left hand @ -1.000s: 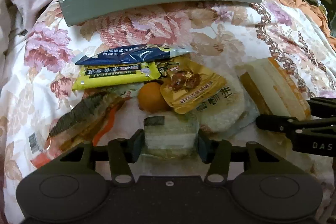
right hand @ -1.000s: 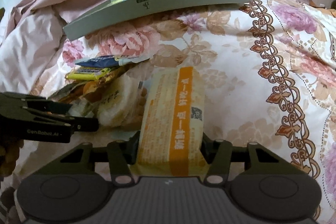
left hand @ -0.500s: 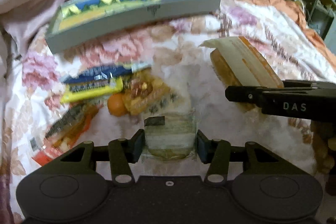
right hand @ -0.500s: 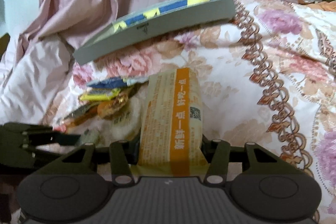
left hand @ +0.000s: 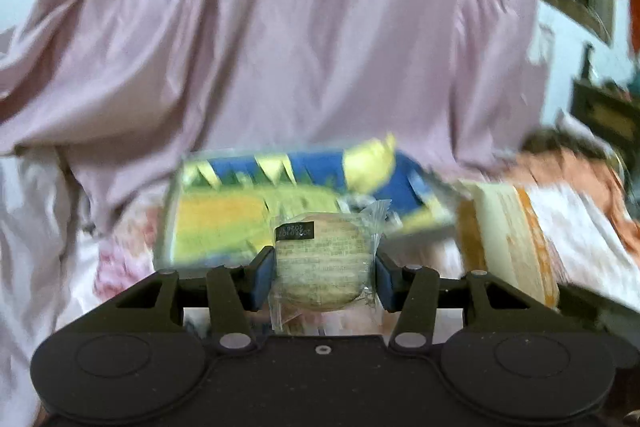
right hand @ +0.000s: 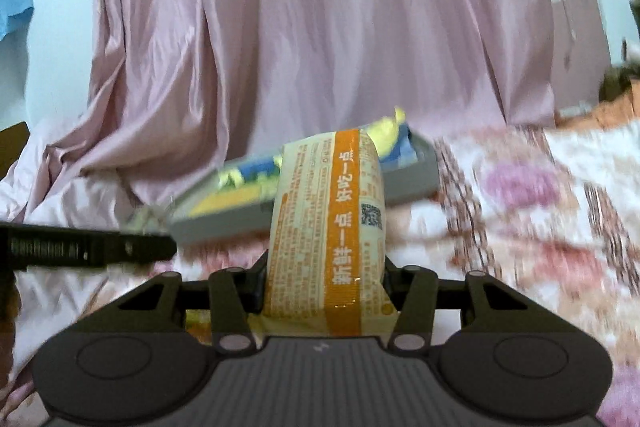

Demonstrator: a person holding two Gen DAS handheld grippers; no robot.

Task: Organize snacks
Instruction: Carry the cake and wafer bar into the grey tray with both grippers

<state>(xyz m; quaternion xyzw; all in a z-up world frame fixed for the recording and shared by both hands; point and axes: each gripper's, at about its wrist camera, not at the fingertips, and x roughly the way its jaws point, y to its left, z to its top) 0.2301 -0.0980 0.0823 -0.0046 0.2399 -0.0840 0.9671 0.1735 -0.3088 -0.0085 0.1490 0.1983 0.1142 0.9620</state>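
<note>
My left gripper (left hand: 322, 273) is shut on a round pastry in a clear wrapper (left hand: 320, 263), held up in front of the grey tray (left hand: 240, 211) with its blue and yellow bottom. My right gripper (right hand: 324, 277) is shut on a long cream and orange bread packet (right hand: 328, 219), which stands upright and hides part of the grey tray (right hand: 408, 183). That same bread packet (left hand: 508, 243) shows at the right of the left wrist view. The left gripper's side (right hand: 88, 251) reaches in from the left in the right wrist view. The snack pile is out of view.
A pink curtain (left hand: 300, 27) hangs behind the tray. The floral bedspread (right hand: 540, 219) lies under everything and runs to the right. Dark furniture (left hand: 604, 115) stands at the far right. Both views are blurred by motion.
Both grippers have risen and tilted up with their snacks. The snack pile has dropped out of view, and the tray now sits lower and closer in both views.
</note>
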